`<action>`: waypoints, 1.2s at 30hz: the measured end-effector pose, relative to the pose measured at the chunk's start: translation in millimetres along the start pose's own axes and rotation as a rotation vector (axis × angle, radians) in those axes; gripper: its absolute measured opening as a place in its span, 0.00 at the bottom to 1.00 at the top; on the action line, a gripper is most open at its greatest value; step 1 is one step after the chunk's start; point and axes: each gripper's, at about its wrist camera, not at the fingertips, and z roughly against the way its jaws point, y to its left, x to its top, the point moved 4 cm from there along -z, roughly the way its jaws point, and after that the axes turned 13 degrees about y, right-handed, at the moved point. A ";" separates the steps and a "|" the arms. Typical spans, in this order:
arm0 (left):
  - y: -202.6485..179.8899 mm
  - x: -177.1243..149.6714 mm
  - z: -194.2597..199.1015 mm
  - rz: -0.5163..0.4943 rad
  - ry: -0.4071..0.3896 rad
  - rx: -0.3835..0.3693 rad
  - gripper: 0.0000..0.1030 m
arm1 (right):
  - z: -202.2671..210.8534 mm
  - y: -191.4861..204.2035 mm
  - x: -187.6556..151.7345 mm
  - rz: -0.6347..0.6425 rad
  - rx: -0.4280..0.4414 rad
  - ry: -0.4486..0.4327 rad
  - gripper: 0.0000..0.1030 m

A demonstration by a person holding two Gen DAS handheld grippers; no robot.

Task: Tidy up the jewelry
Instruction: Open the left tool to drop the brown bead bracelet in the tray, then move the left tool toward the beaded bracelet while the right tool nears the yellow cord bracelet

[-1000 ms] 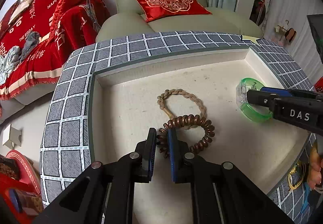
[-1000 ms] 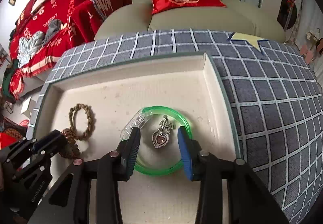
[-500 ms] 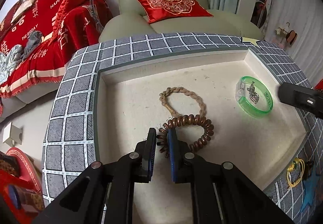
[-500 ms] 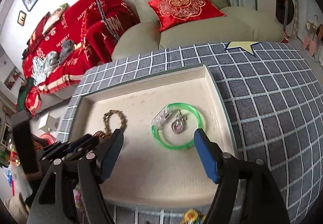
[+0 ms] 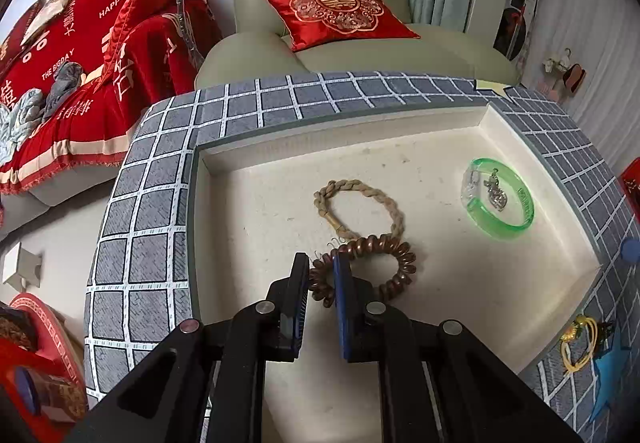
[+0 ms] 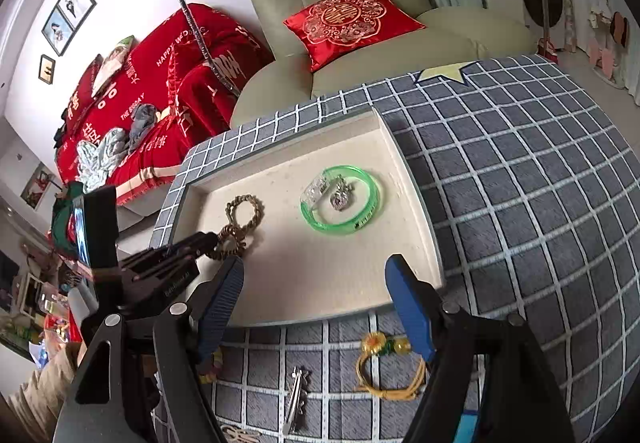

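Observation:
A cream tray lies on a grey checked cloth. In it are a brown coiled bracelet, a tan rope bracelet, and a green bangle with a silver heart pendant inside its ring. My left gripper is shut on the coiled bracelet's left side. My right gripper is open and empty, raised over the tray's near edge.
On the cloth in front of the tray lie a yellow cord bracelet, a silver hair clip and a colourful beaded piece. A beige armchair with a red cushion and a red-covered sofa stand behind.
My right gripper has opened wide, left the pendant inside the green bangle and pulled back and up out of the tray. My left gripper has stayed shut on the coiled bracelet.

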 end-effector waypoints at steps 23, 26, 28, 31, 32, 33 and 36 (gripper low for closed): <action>15.1 -39.7 77.1 0.029 -0.132 0.029 1.00 | 38.1 4.1 -53.5 0.016 0.019 -0.060 1.00; 16.9 -58.8 78.7 0.023 -0.095 0.004 1.00 | 42.9 5.0 -60.6 0.030 -0.005 -0.044 1.00; 18.2 -72.9 79.7 0.029 -0.076 -0.010 1.00 | 45.0 3.5 -65.8 0.026 -0.007 -0.039 1.00; 21.8 -94.7 82.0 0.050 -0.064 -0.007 1.00 | 45.6 -0.6 -78.7 0.016 0.002 -0.020 1.00; 23.2 -100.2 81.5 0.058 -0.059 -0.006 1.00 | 45.3 -1.2 -82.9 0.016 -0.001 -0.014 1.00; 24.4 -106.9 80.0 0.070 -0.051 -0.006 1.00 | 44.5 -2.8 -88.3 0.017 -0.007 -0.006 1.00; 27.3 -121.8 72.4 0.107 -0.021 -0.016 1.00 | 41.8 -8.7 -103.4 0.014 -0.028 0.015 1.00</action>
